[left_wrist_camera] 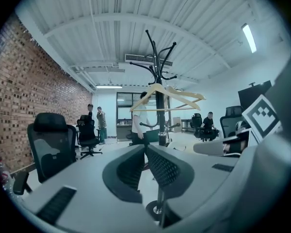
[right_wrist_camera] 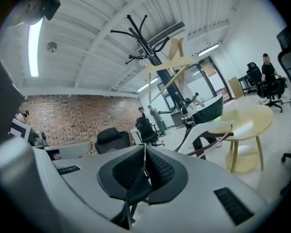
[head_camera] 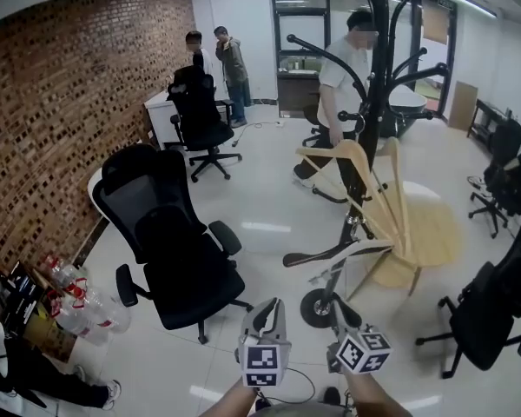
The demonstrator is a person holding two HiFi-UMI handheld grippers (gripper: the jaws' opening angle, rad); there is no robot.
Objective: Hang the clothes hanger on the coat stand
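The black coat stand (head_camera: 379, 76) rises at the middle right of the head view, its curved arms spread out at the top. A pale wooden clothes hanger (head_camera: 351, 158) hangs tilted against its pole, with a second wooden one (head_camera: 392, 200) beside it. Both grippers are low in front of the stand and apart from the hangers. My left gripper (head_camera: 267, 309) is shut with nothing between its pads. My right gripper (head_camera: 339, 316) is shut and empty too. The left gripper view has the stand (left_wrist_camera: 159, 76) and hanger (left_wrist_camera: 157, 89) straight ahead. In the right gripper view the hanger (right_wrist_camera: 170, 64) sits up and to the right.
A black office chair (head_camera: 169, 237) stands to the left, close by. A round wooden table (head_camera: 436, 231) is behind the stand, and more black chairs (head_camera: 491, 315) are at the right. A person (head_camera: 341, 72) stands behind the stand. Bottles and boxes (head_camera: 65, 307) line the brick wall.
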